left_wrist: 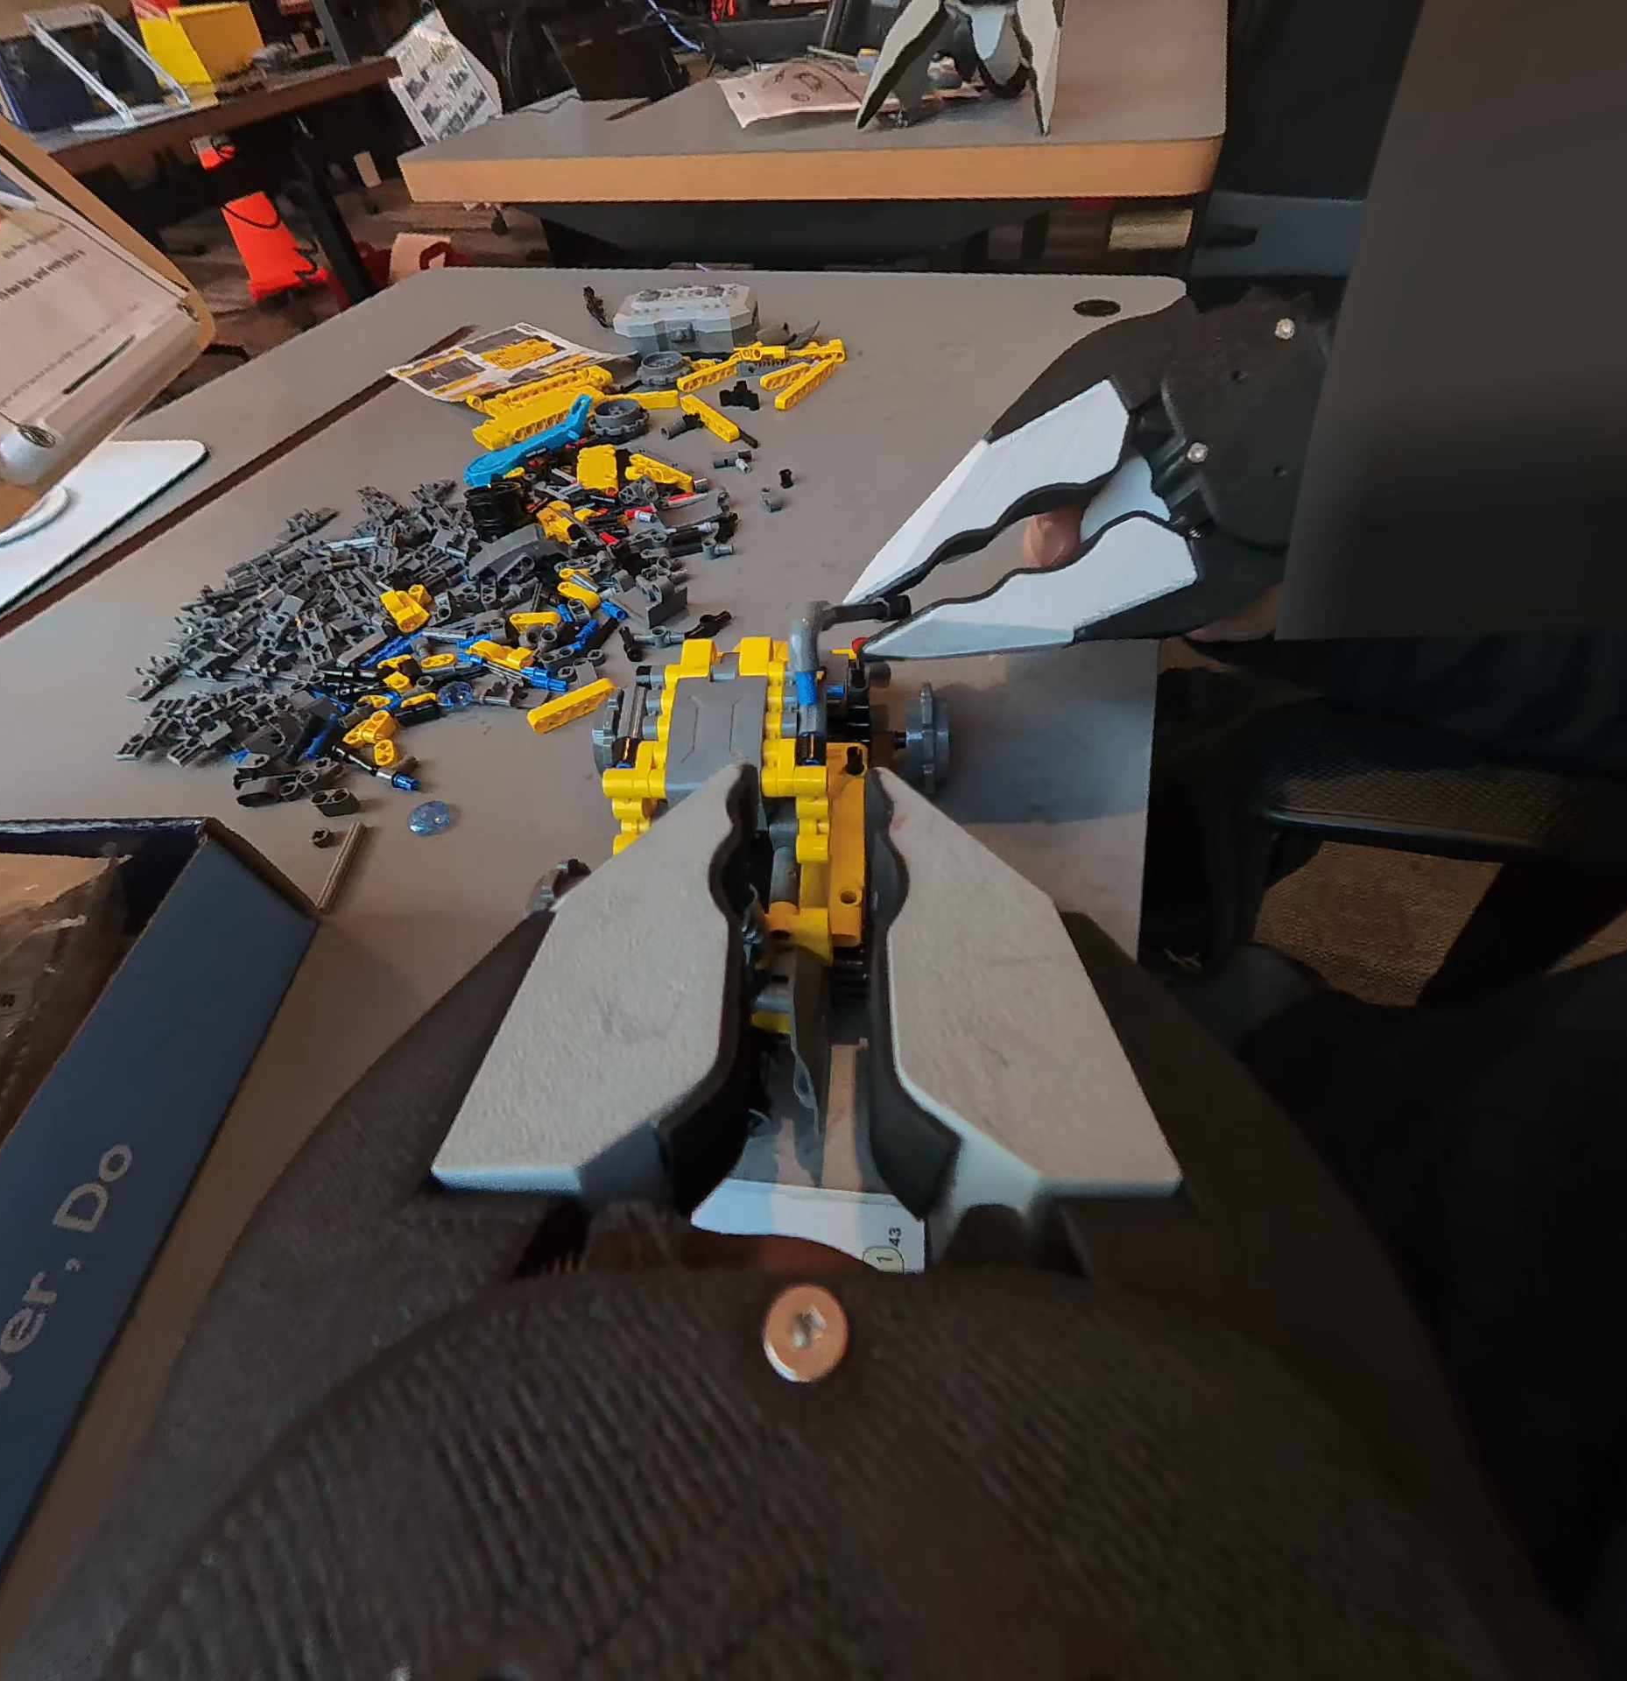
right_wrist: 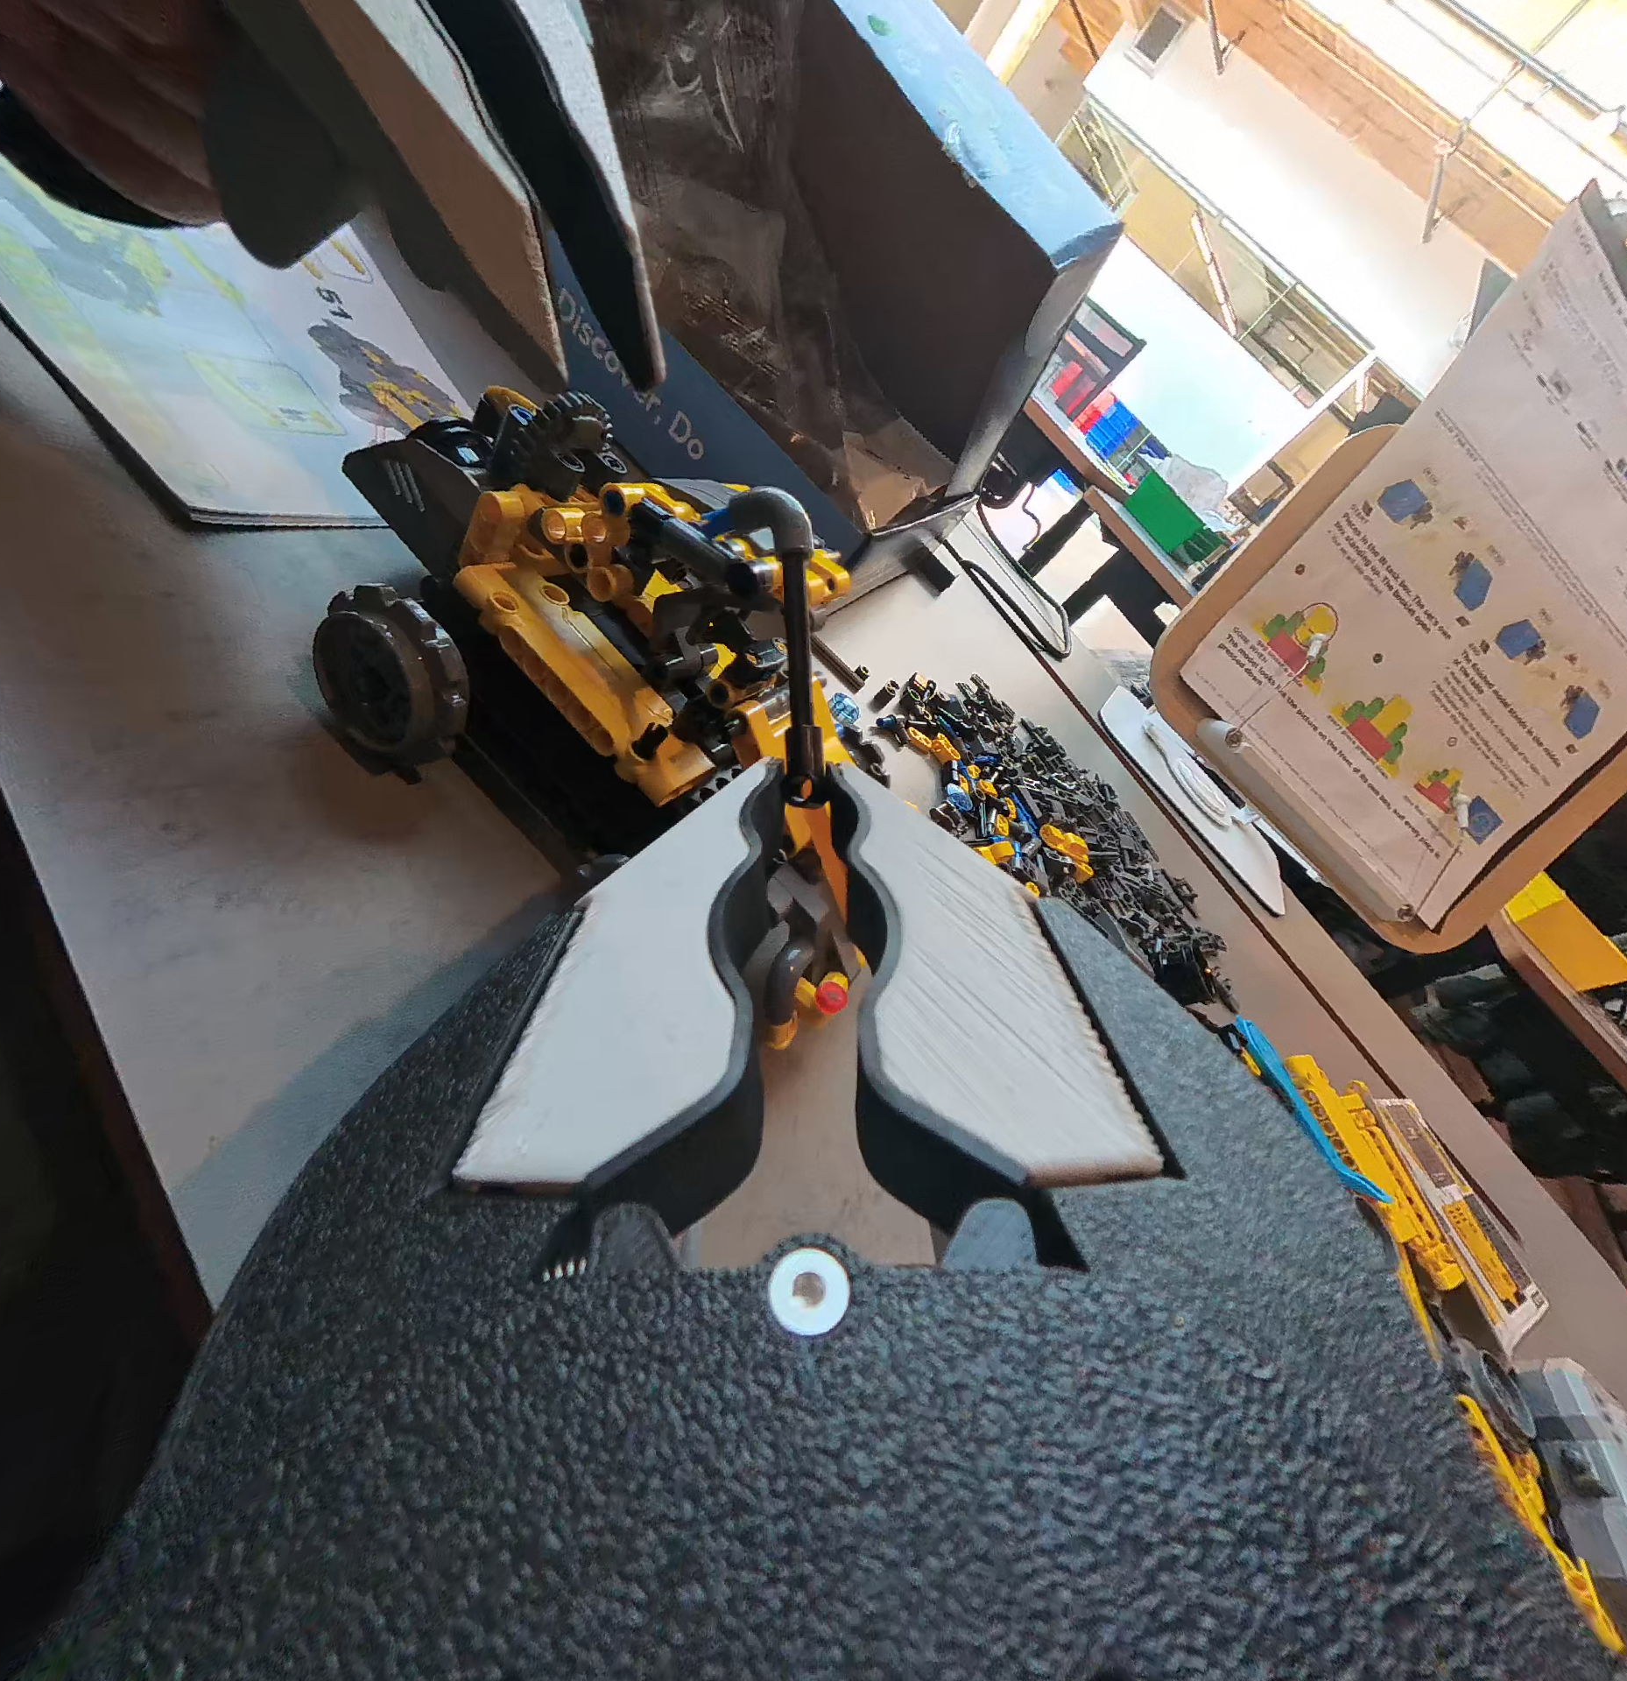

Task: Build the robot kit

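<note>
A yellow, grey and black brick vehicle model stands on the grey table. My left gripper is shut on the model's rear, one finger on each side. It also shows at the top of the right wrist view. My right gripper is shut on the end of a thin black axle. The axle runs into a grey elbow piece on top of the model. The right gripper also shows in the left wrist view, reaching in from the right. A grey toothed wheel sits on the model's side.
A spread of loose grey, black, yellow and blue pieces lies left of the model. A dark blue box stands at the near left. An open instruction booklet lies beside it. A sheet on a stand is at the far side. The table edge runs close on the right. My hands' fingertips stand some 9 cm from each other. The grey toothed wheel sits 7 cm or so from the ends of my left fingers.
</note>
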The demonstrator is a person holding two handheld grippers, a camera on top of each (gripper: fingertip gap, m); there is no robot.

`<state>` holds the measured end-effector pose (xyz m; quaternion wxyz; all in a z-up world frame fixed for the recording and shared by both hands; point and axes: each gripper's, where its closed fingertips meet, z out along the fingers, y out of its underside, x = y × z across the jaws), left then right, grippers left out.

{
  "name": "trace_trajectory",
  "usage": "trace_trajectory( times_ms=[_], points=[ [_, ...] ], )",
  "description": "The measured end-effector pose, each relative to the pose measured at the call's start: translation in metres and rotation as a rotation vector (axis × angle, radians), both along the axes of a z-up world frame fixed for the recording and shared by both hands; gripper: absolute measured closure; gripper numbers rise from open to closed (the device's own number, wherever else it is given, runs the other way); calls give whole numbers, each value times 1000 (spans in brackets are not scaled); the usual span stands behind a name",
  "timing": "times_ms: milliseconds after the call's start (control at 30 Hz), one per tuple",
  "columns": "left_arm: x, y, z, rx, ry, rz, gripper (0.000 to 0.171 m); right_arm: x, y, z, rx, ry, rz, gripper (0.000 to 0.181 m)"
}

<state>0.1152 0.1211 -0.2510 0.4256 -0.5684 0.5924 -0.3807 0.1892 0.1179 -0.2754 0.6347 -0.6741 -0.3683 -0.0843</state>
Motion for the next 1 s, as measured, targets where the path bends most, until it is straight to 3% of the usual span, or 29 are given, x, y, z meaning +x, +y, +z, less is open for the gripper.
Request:
trace_trajectory(
  times_ms=[1000],
  points=[
    [-3,2,-13,-53,18,34,154,16,-3,5,-12,63,-15,174]
  ],
)
